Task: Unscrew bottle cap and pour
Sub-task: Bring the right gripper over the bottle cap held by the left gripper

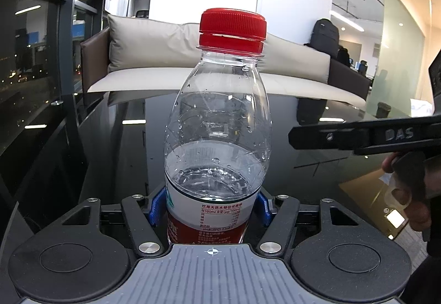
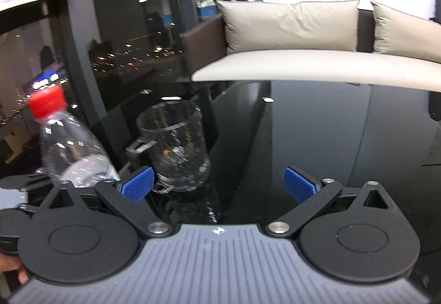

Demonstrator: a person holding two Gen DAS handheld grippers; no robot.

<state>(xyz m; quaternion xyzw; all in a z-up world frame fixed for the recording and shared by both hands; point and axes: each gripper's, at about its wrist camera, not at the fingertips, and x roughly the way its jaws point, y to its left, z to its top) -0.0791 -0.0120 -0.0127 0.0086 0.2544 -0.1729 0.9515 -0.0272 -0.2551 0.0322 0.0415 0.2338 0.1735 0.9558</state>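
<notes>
A clear plastic water bottle [image 1: 217,122] with a red cap [image 1: 233,27] stands upright, about a third full. My left gripper [image 1: 209,206] is shut on its labelled lower body with the blue pads. In the right wrist view the same bottle [image 2: 71,149] and its red cap [image 2: 46,101] are at the left. A clear glass mug [image 2: 173,144] with a handle stands on the table. My right gripper [image 2: 217,184] is open and empty, its left pad just in front of the mug. The right gripper's body shows in the left wrist view [image 1: 366,136], right of the bottle.
The black glossy table [image 2: 317,138] spreads ahead and to the right. A beige sofa [image 1: 165,61] stands behind it. Dark windows with city lights [image 2: 124,56] are at the left. A hand [image 1: 408,193] holds the right gripper.
</notes>
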